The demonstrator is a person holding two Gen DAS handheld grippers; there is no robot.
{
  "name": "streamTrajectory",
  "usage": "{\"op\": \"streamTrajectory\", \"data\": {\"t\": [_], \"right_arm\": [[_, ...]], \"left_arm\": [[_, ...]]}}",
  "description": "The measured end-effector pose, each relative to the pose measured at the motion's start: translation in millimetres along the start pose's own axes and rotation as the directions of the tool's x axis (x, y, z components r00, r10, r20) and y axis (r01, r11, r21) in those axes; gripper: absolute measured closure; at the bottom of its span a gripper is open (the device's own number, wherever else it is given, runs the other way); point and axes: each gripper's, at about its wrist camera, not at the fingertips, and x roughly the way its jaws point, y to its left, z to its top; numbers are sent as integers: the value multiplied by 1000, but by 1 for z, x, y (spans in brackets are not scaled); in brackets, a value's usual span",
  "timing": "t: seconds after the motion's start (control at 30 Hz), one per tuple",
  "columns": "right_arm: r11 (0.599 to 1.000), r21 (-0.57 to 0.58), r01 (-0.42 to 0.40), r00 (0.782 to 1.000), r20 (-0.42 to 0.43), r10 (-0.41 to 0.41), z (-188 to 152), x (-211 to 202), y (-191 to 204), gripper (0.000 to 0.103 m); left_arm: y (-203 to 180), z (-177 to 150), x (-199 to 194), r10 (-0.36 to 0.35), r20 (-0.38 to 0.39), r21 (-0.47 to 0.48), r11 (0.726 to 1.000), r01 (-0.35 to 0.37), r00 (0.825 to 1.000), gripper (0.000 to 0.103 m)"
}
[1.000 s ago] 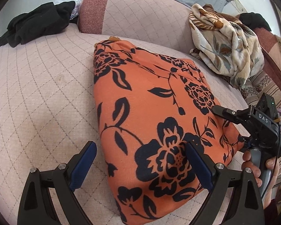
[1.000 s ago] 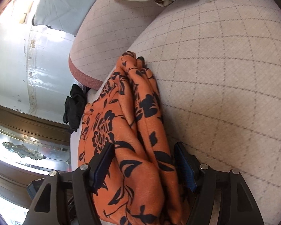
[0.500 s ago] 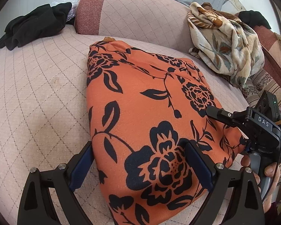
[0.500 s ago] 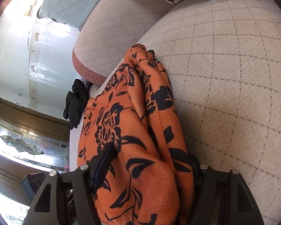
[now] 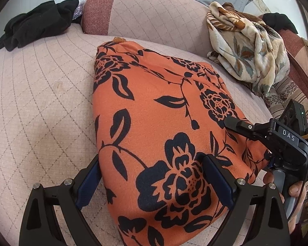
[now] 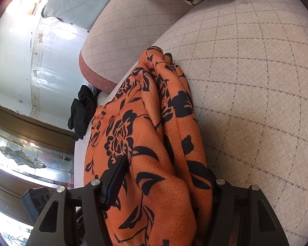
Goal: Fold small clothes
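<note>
At the right gripper (image 6: 168, 168): just been closing, with a thick side of the orange fleecy garment printed with black flowers (image 6: 145, 143) packed between the two fingers. Fills the gap from one finger to the other, so reads as a pinch on the stacked layers, though with the far pad buried in cloth. Held from below by a hand (image 5: 293, 188) at the right edge of the left view.

At the left gripper (image 5: 152, 160): spread wide, straddling the near end of the same garment, one blue pad just beside its left edge and the other resting on top. No squeeze to be seen there.

Outward: lies already doubled over into a compact, several-layer packet in the middle of the pale pink quilted sofa seat (image 5: 41, 102), edges fairly even, far end rounded. Probably one last fold or a lift to a finished pile left for this piece.

Further off: a crumpled heap of black clothing (image 5: 37, 24) at the seat's far left, seemingly not yet folded, and a rumpled cream leaf-patterned blanket (image 5: 246, 47) against the backrest. Cannot tell whether that belongs to the job.
</note>
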Motion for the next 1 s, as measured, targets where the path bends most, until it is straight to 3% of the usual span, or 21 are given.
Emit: {"op": "streamTrajectory", "data": {"t": [0.1,0.23,0.27,0.33,0.37,0.43,0.5,0.53,0.77,1.0], "right_arm": [[1000,0,7,1000,7,-7,0,1,1,38],[1000,-12,17,999,28,-17,-4,3,5,38],[1000,-18,23,999,36,-22,-5,4,8,42],[998,-34,44,998,56,-42,-9,4,15,53],[996,-59,59,995,78,-55,-11,3,23,59],[989,-107,104,991,100,-93,-15,3,40,62],[985,-129,117,987,121,-102,-18,0,50,64],[984,-138,116,986,135,-97,-19,-2,55,65],[969,-219,111,974,216,-63,-30,-28,92,67],[970,-241,0,971,231,58,-66,-68,115,67]], "left_arm": [[6,2,9,-66,-45,-47,997,63,997,7],[7,3,10,-116,-28,-44,992,115,993,8],[6,2,10,-121,-21,-43,992,120,992,11],[6,4,9,-105,-5,-44,994,105,994,30],[8,5,7,-104,4,-47,993,104,995,35],[11,8,5,-112,21,-52,992,113,993,53],[12,12,2,-119,31,-53,991,121,992,59],[12,13,1,-90,25,-71,993,91,996,62],[-10,26,-37,-26,114,1,1000,26,993,63],[-34,10,-95,35,177,43,998,-43,984,63]]}}
